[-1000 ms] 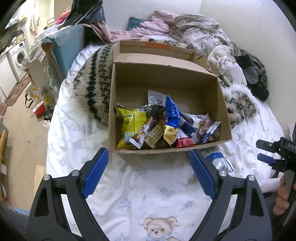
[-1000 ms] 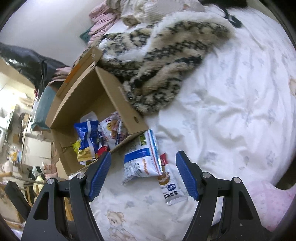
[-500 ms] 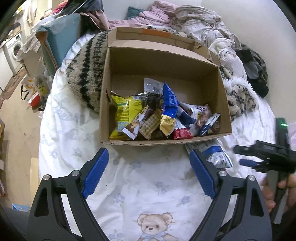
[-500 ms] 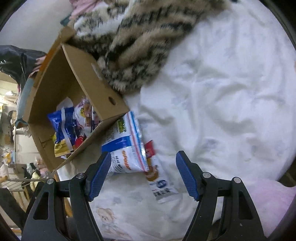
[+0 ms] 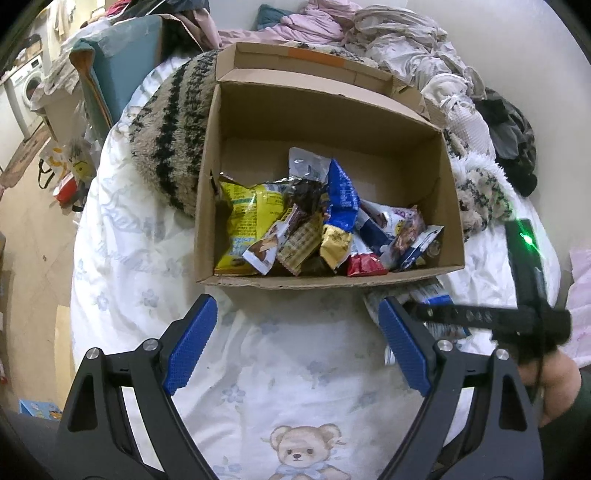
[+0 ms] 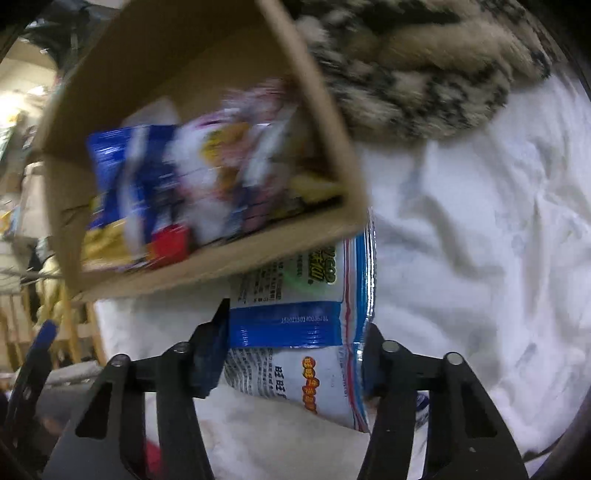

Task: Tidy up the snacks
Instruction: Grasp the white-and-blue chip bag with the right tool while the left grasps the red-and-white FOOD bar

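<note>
The right tool (image 6: 291,354) has its jaws against both sides of a white-and-blue packet (image 6: 299,325); they have just been closing, and the packet sits squeezed between the pads. The packet lies on the bed (image 6: 480,258), its far end tucked under the near corner of the box (image 6: 343,155). A second, smaller wrapper peeks out just beside the right finger, too hidden to read. In the left wrist view the right tool (image 5: 436,314) reaches in from the right edge, with the hand (image 5: 554,384) gripping its handle and a green light glowing on its body.

The left tool (image 5: 295,347) hangs above the bed sheet with its jaws wide and nothing between them. A teddy bear print (image 5: 303,450) shows on the sheet below it.

Just beyond stands the box (image 5: 332,282), open at the top, flaps folded back. Snacks are heaped along its near wall: a yellow bag (image 5: 247,221) at the left, a blue packet (image 5: 343,195) upright in the middle, a small red wrapper (image 5: 365,264) near the front. A striped fuzzy blanket (image 5: 170,140) lies beside the box, and crumpled clothes (image 5: 388,33) pile up behind it.
</note>
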The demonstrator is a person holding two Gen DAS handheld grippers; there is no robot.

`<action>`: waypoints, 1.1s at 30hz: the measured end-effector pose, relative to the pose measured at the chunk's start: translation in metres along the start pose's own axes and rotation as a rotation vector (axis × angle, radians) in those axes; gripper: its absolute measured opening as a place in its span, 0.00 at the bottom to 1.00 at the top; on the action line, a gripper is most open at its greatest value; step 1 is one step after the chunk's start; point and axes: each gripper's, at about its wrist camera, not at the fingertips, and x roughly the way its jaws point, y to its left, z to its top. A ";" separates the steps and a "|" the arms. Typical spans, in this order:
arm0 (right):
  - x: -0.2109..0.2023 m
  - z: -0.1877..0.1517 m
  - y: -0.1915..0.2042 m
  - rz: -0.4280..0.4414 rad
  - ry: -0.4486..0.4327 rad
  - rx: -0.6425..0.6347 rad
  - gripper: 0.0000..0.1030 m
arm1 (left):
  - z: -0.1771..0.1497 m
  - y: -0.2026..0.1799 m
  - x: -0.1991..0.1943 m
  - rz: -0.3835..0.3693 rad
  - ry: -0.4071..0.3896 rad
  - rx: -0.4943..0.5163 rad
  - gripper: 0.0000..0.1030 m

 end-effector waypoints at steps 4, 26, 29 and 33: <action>-0.034 -0.021 0.005 0.024 -0.048 -0.019 0.48 | 0.000 -0.004 -0.004 -0.008 -0.005 0.007 0.84; -0.029 -0.050 0.029 -0.141 -0.014 -0.309 0.48 | -0.006 0.017 0.008 0.032 0.054 -0.064 0.84; -0.044 -0.045 0.024 -0.122 -0.080 -0.241 0.48 | -0.011 0.015 0.015 0.032 0.086 -0.071 0.84; -0.073 -0.036 -0.005 -0.142 -0.174 -0.139 0.48 | -0.026 -0.007 0.037 -0.013 0.187 -0.018 0.84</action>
